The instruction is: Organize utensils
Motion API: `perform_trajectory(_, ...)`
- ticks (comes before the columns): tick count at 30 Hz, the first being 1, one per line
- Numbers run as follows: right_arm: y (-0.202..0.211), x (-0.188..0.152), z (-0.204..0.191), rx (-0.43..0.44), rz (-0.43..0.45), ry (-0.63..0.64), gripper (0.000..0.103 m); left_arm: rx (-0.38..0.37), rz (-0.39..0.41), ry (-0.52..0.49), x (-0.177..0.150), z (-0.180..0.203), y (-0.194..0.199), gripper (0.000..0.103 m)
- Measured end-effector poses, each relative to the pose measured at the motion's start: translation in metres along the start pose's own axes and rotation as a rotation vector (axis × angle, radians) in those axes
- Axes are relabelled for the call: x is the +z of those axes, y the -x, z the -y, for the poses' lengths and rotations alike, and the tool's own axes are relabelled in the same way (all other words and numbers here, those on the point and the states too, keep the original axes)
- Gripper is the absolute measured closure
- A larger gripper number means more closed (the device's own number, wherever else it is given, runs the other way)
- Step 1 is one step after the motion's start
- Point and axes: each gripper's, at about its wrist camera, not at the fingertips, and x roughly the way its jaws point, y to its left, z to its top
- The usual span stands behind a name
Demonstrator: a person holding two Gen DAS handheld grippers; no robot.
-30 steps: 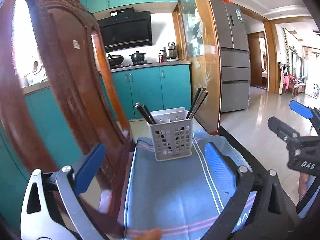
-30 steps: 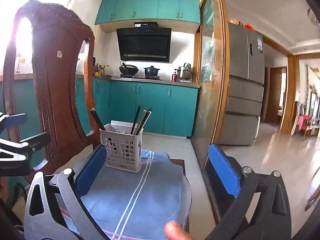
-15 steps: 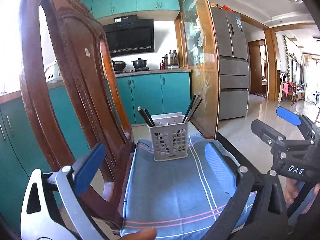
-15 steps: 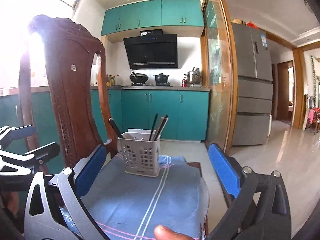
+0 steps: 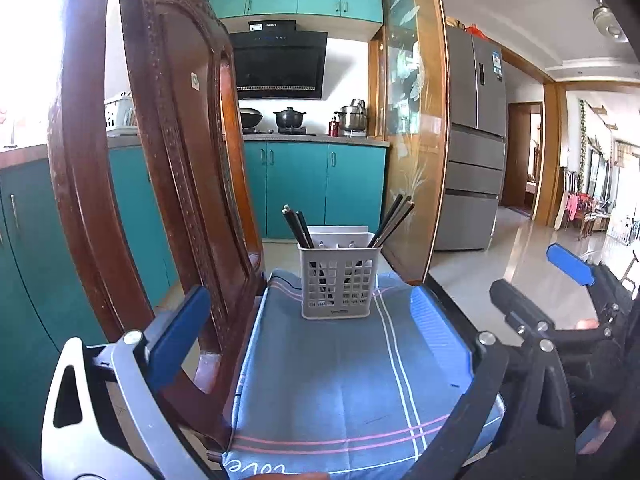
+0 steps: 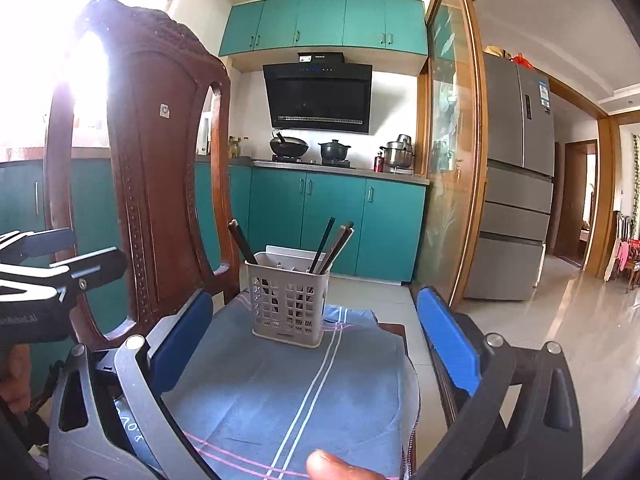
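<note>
A grey plastic utensil basket (image 5: 339, 280) stands upright on a blue cloth (image 5: 344, 380) at the far end of a small table; it also shows in the right wrist view (image 6: 287, 298). Dark chopsticks (image 5: 296, 226) lean out of its left side and more chopsticks (image 5: 394, 220) lean out of its right side. My left gripper (image 5: 308, 336) is open and empty, well short of the basket. My right gripper (image 6: 316, 340) is open and empty, also short of it. The right gripper shows at the right of the left wrist view (image 5: 560, 300).
A tall carved wooden chair back (image 5: 160, 168) stands close on the left of the table. A glass partition with a wooden frame (image 5: 412, 140) stands right of the basket. Teal cabinets, a stove with pots and a grey fridge (image 5: 476, 140) lie behind.
Both grippers have drawn back and risen, so the basket looks smaller and farther. Both stay open and empty. The basket has not moved.
</note>
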Motion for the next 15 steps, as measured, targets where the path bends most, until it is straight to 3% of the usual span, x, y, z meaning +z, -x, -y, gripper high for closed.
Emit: perform_trajectory(15,-0.0017,0.0029,0.0066,0.013,-0.005,-0.016,0.003,-0.014,-0.004,-0.04,-0.0046,0.0074,-0.0031,0.004)
